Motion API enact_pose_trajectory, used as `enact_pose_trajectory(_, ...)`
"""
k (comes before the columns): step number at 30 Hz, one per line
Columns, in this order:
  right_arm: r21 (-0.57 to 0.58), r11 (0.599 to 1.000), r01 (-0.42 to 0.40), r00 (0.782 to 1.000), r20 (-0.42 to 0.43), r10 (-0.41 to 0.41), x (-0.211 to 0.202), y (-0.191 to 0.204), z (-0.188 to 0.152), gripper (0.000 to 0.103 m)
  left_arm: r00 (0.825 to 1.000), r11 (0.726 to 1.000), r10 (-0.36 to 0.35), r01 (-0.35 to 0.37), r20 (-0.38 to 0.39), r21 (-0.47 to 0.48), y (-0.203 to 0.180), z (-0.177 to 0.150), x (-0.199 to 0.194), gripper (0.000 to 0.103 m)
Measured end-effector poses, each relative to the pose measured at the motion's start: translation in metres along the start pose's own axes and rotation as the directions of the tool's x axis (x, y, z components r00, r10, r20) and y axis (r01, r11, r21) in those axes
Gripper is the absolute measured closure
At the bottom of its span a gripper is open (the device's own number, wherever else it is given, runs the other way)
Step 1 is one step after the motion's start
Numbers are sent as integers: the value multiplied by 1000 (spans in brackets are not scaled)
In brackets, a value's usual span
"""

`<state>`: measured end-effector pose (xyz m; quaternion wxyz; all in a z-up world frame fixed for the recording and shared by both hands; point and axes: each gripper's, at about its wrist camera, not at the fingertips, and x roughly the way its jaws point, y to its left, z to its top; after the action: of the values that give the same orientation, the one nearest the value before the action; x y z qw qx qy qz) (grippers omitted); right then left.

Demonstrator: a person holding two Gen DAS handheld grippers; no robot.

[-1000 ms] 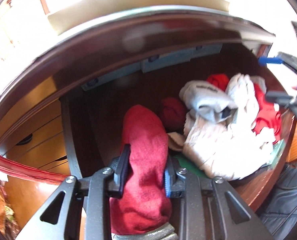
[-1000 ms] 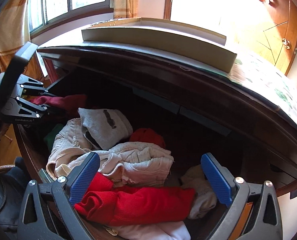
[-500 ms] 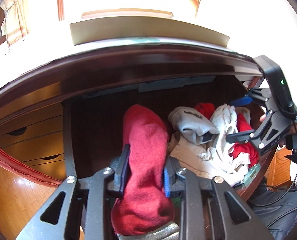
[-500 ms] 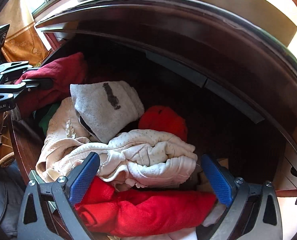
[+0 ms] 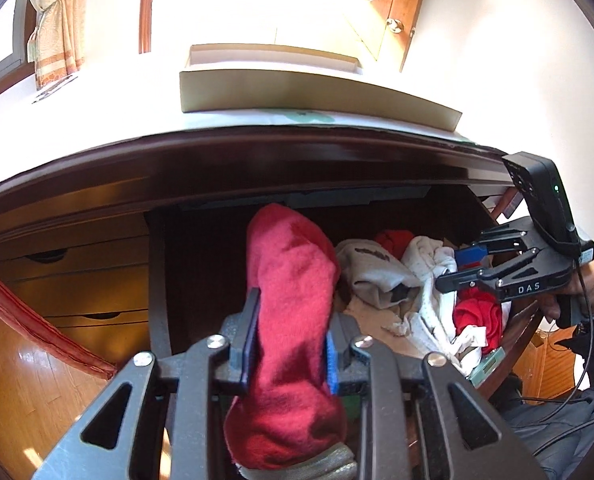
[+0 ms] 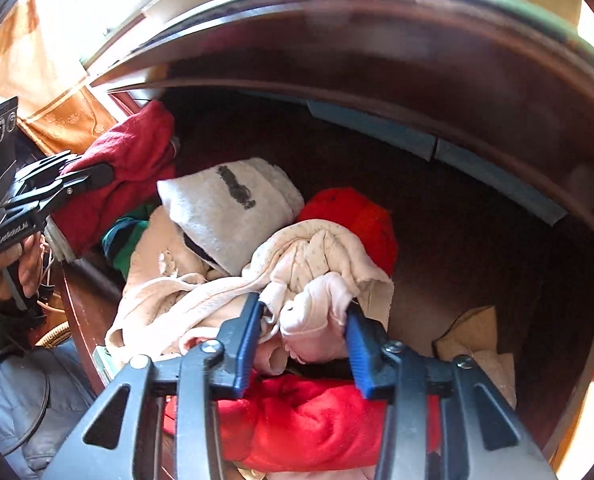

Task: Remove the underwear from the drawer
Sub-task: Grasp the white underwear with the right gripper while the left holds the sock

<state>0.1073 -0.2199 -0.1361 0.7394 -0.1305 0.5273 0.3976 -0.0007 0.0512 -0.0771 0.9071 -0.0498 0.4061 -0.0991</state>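
The open dark wooden drawer [image 6: 457, 240] holds a heap of clothes. My left gripper [image 5: 291, 320] is shut on a dark red garment [image 5: 293, 264] and holds it up above the drawer's left side; the right wrist view shows that gripper [image 6: 89, 168] with the same garment [image 6: 137, 160]. My right gripper [image 6: 305, 316] points steeply down into the heap. Its jaws are closing, and the blue pads [image 6: 357, 336] pinch a bunched fold of cream, dotted underwear [image 6: 309, 264]. The left wrist view shows it [image 5: 455, 270] over the heap's right part.
A grey garment with a dark print [image 6: 233, 204], a bright red cloth [image 6: 309, 412], an orange-red piece [image 6: 357, 216], green cloth [image 6: 125, 236] and tan cloth [image 6: 477, 332] lie in the drawer. A shallow cardboard box [image 5: 297, 92] stands on the dresser top. More drawers [image 5: 77, 280] are at left.
My right gripper came down into the heap and its wide-open jaws closed around the cream underwear. My left gripper rose a little and rolled, still gripping the dark red garment.
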Motion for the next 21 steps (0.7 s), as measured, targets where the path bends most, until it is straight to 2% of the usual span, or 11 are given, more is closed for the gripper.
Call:
enact_pose_trajectory(3,-38,999,30,999,40,-28,-11,7,-6,67,1000,1000,9,-9,15,7,-1,2,-6,78)
enact_pose_trajectory(11,-96,995,36,986,168,-19,-38,20,-23,73,999,1000,-4,3,49,4,-2,4,-18,78)
enact_pose_trajectory(16,-149,985,87,971,235,-50,-50,35,-36,75,997,1000,-13,13,71,-1,-2,4,-25,78)
enact_pose_trajectory(21,-155,982,103,950,307,-52,-73,31,-45,75,995,1000,-24,24,101,6,-5,5,-30,79)
